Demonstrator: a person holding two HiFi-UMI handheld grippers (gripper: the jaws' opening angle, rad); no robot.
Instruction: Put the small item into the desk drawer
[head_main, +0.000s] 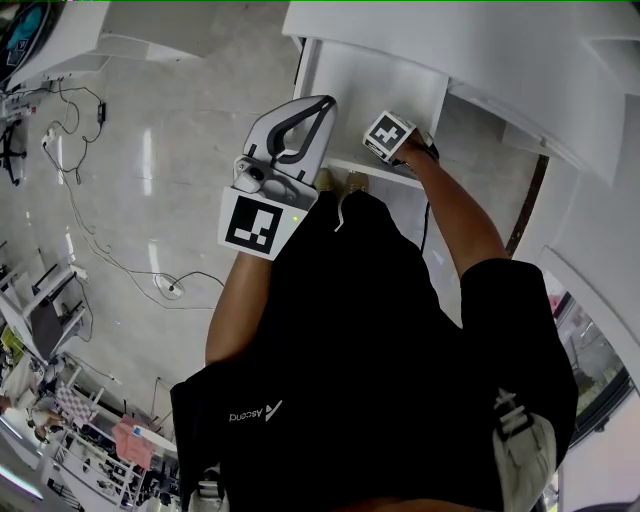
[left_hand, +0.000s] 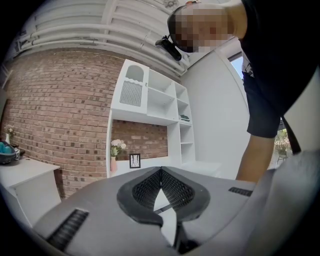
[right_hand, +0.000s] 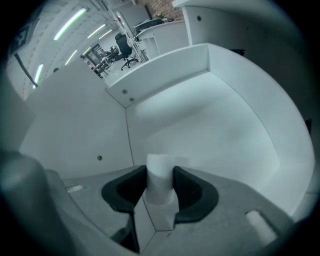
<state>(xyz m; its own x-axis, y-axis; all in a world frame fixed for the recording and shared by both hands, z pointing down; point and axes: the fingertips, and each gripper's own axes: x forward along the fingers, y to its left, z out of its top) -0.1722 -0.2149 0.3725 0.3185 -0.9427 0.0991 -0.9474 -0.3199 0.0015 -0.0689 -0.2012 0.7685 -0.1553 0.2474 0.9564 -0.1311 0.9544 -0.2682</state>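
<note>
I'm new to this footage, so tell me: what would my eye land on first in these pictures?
The small white cylindrical item stands out first, clamped between the jaws of the right gripper deep inside the white desk drawer. In the head view, the left gripper sits idle just outside that drawer, jaws together and empty, above the person's black shirt.
</note>
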